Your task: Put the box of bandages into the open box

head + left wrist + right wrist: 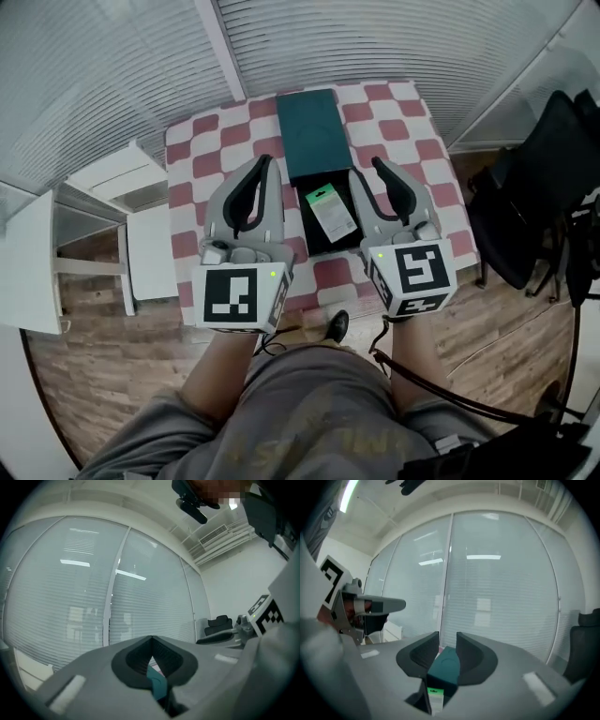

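Observation:
The open box has a black base [313,240] and a teal lid [312,131] folded back flat on the checkered table [202,141]. The bandage box [332,212], white with a green end, lies inside the black base. My left gripper [265,161] hovers just left of the box, jaws shut and empty; its own view shows the tips meeting [151,640]. My right gripper [372,169] is just right of the box with a narrow gap between its jaws [448,637], nothing held. Through that gap I see the teal lid [443,665] and the bandage box [436,698].
A white shelf unit [122,178] stands left of the table and a black chair [534,206] to the right. Window blinds [375,37] run behind the table's far edge. A black cable [412,370] trails by the person's right leg.

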`<state>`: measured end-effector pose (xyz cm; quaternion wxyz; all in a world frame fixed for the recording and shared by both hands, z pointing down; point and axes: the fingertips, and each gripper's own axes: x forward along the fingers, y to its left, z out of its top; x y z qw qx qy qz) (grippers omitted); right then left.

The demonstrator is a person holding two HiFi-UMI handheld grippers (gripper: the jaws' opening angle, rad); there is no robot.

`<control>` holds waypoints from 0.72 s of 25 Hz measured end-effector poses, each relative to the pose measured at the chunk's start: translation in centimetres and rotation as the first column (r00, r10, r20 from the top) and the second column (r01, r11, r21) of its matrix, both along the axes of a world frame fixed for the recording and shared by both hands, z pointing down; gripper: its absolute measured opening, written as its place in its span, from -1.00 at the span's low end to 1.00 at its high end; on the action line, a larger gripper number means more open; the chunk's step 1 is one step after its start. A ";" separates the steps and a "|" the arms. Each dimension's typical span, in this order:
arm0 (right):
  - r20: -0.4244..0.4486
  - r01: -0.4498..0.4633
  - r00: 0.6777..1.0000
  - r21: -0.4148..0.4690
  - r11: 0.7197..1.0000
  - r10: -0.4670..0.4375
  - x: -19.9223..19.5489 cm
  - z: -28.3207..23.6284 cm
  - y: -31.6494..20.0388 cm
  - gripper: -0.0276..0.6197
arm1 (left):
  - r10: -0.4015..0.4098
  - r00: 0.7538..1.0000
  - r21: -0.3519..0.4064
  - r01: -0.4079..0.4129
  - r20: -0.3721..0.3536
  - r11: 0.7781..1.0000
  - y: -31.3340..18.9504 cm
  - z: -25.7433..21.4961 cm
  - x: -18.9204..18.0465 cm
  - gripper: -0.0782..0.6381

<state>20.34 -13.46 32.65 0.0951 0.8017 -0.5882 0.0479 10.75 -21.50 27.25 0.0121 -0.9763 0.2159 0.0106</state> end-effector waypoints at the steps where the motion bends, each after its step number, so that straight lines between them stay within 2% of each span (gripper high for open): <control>1: -0.026 0.005 1.000 0.036 0.999 -0.004 0.0 -1.6 0.2 -0.53 | -0.006 1.000 0.011 0.006 -0.012 1.000 0.2 -0.6 -0.1 -0.78; 5: -0.066 -0.008 0.998 0.139 0.990 0.017 -0.5 -6.2 1.8 -0.83 | -0.027 0.998 0.093 0.031 -0.049 0.995 1.8 -3.9 -1.0 -0.78; 9: -0.081 -0.020 0.996 0.201 0.979 0.037 -0.4 -8.8 3.1 -0.83 | -0.029 0.996 0.174 0.044 -0.088 0.984 3.1 -6.4 -1.8 -0.78; 18: -0.121 0.016 0.993 0.197 0.980 0.009 -1.1 -9.8 3.3 -0.83 | -0.053 0.993 0.184 0.072 -0.104 0.980 3.5 -7.2 -2.4 -0.78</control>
